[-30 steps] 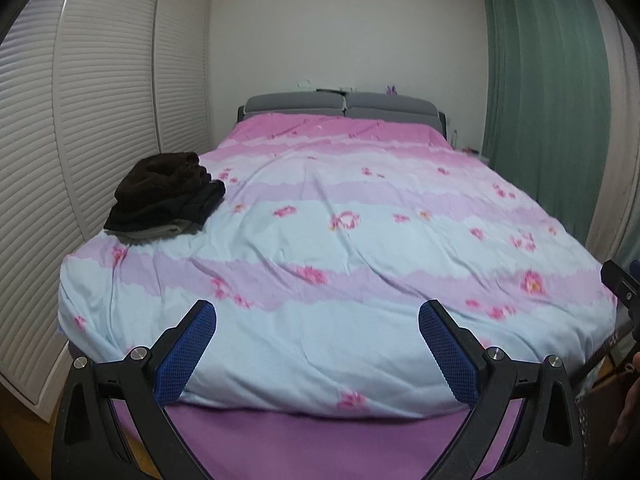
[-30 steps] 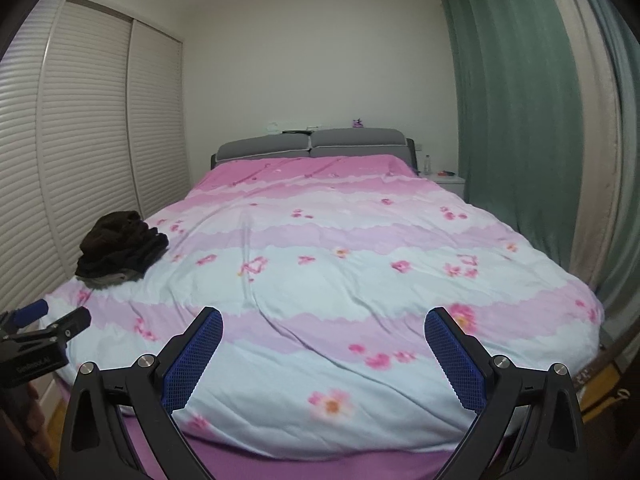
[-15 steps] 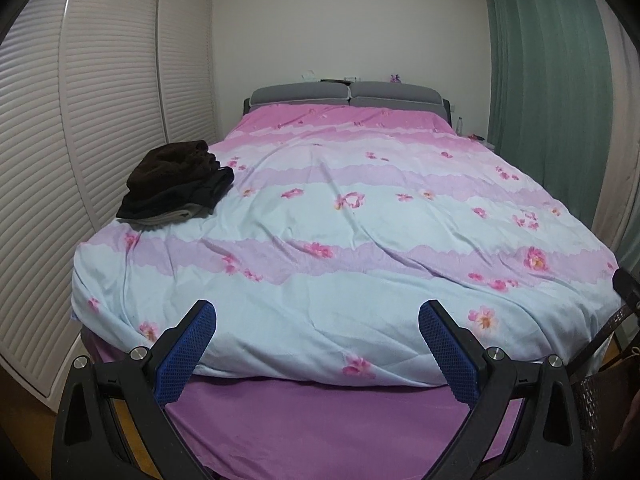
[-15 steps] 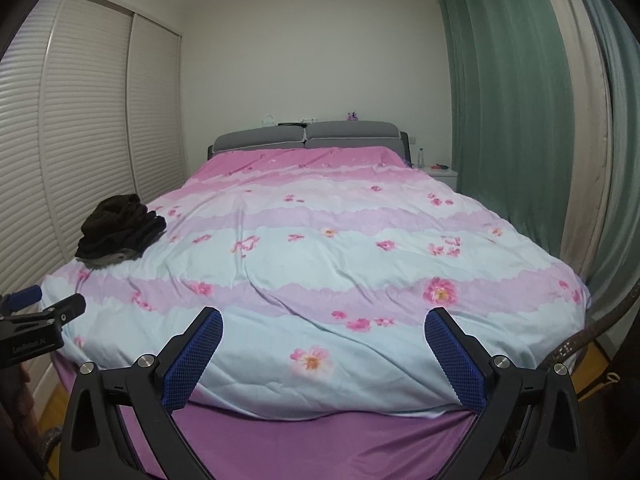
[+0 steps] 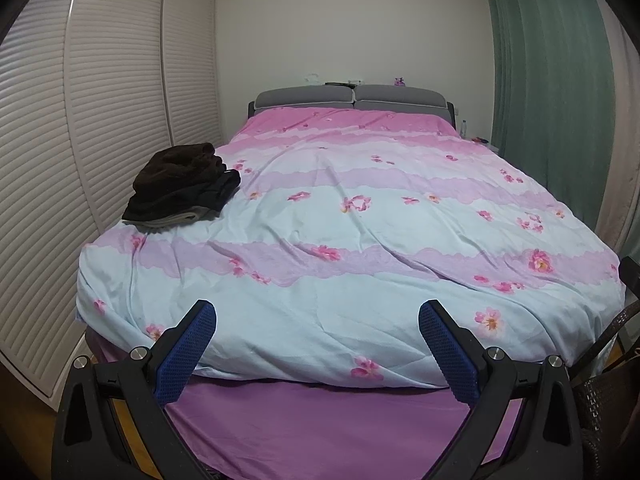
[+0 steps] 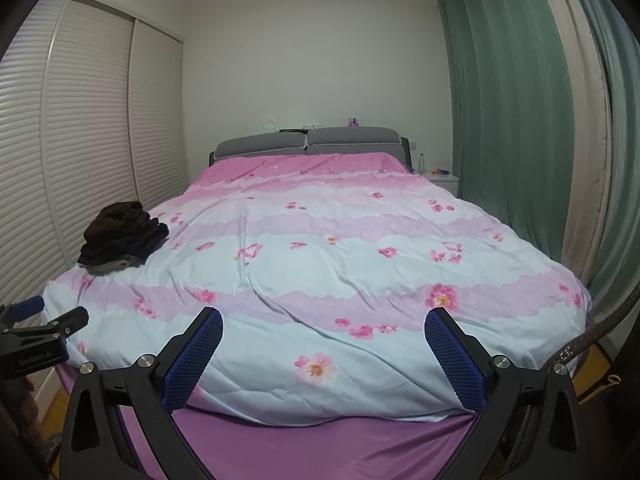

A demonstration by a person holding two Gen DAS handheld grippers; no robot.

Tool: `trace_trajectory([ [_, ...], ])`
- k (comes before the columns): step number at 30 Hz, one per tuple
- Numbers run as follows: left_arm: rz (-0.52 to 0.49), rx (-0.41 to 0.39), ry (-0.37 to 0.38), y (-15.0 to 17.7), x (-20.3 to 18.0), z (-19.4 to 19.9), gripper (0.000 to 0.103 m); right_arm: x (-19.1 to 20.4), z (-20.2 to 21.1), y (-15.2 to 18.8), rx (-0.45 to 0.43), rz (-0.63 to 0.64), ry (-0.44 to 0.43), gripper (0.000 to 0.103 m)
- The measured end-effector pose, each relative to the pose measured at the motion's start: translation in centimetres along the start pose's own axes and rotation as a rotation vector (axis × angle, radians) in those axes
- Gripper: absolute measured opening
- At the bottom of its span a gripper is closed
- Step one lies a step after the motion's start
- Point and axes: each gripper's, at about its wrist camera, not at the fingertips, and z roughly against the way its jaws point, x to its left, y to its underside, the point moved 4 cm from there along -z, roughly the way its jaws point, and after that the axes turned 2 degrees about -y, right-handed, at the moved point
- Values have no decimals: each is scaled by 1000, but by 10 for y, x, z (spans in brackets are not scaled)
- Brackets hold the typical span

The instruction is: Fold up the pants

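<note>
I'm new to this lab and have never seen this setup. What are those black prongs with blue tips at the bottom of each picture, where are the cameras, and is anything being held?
The prongs are two-finger grippers that a person carries, one in each hand. Each has a fisheye camera looking forward along its fingers. One picture comes from the left gripper, the other from the right gripper. Both have their blue pads wide apart and hold nothing. In front is a bed with a flowered pink and pale blue cover. A dark pile of clothes, likely including the pants to fold, lies near its left edge, untouched. Green curtains hang on the right.
</note>
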Motion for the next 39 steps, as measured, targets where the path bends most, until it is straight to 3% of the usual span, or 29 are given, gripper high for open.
trace_trajectory([
  [39, -36, -3, 1, -1, -11, 2, 103, -4, 1, 1, 0, -9, -5, 102],
])
